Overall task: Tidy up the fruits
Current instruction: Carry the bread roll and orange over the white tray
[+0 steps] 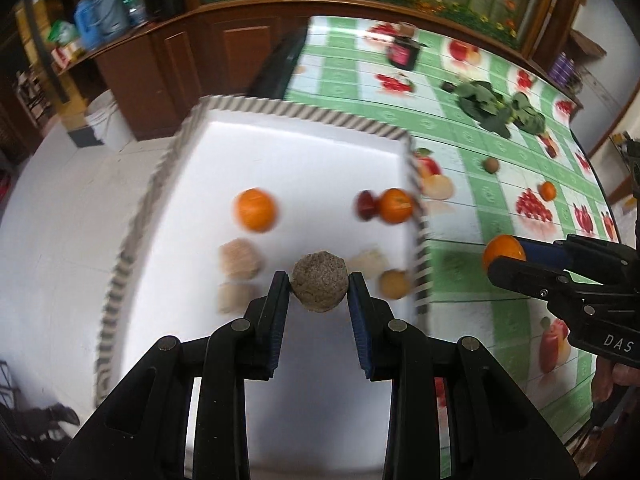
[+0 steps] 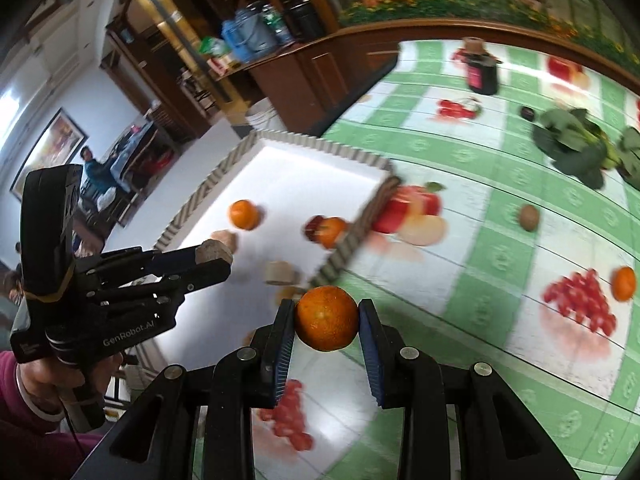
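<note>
My left gripper (image 1: 319, 280) is shut on a rough brown round fruit (image 1: 319, 286) and holds it above the white tray (image 1: 304, 136) with the striped rim. My right gripper (image 2: 326, 309) is shut on an orange (image 2: 326, 317) above the tablecloth, just right of the tray (image 2: 280, 152). In the tray lie two oranges (image 1: 256, 210) (image 1: 395, 205), a dark red fruit (image 1: 365, 205) and several pale brown fruits (image 1: 240, 258). A small brown fruit (image 1: 490, 165) and another orange (image 1: 547, 191) lie on the table to the right.
A green-checked tablecloth with printed fruit (image 1: 472, 288) covers the table. Leafy greens (image 1: 496, 106) and a dark jar (image 1: 403, 53) sit at the far side. A wooden cabinet (image 1: 168, 64) stands beyond the table's left end.
</note>
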Demonstrator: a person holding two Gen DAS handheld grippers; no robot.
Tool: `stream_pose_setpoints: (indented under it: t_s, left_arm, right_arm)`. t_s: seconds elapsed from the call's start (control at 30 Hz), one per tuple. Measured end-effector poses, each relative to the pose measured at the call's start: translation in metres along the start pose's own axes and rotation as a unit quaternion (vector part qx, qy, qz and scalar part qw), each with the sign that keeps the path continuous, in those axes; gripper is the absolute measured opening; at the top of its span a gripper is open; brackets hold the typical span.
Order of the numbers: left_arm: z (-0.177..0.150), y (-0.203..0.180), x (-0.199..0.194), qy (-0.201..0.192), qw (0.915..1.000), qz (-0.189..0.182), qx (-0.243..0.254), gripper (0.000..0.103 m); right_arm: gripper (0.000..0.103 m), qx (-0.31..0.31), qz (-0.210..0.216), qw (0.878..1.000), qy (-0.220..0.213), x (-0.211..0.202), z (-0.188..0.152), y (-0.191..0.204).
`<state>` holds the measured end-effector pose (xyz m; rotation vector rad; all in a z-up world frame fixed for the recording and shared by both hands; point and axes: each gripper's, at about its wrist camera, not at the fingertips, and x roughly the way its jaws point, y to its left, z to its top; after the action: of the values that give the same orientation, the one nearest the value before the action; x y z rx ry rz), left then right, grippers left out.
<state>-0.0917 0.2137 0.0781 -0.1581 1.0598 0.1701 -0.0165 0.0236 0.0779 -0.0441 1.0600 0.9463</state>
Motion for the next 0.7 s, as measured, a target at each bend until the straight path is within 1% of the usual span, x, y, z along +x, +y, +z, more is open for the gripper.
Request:
stream_pose_setpoints:
  t_s: [0.2,0.4,0.53,0.7]
  left_arm:
    - [-0.014,0.034,-0.006,0.005,0.9996,0.014,-0.025,0.029]
    - [-0.026,0.056,0.000,0.018,0.9988,0.025,-0.038,0.029]
    - [-0.028,0.065,0.007,0.022,0.9984,0.028,-0.045,0.029]
    - [-0.028,0.067,0.014,0.026,0.9986,0.022,-0.039,0.029]
  right_arm:
    - [0.031,-0.023,0.017,1.000,0.012,0.019,0.006,0.028]
    - [0.031,-0.039,0.033,0.998,0.034,0.047,0.009,0.051]
    - [0.031,-0.043,0.031,0.997,0.048,0.067,0.009,0.061]
    - [0.031,-0.051,0.021,0.996,0.064,0.088,0.009,0.067]
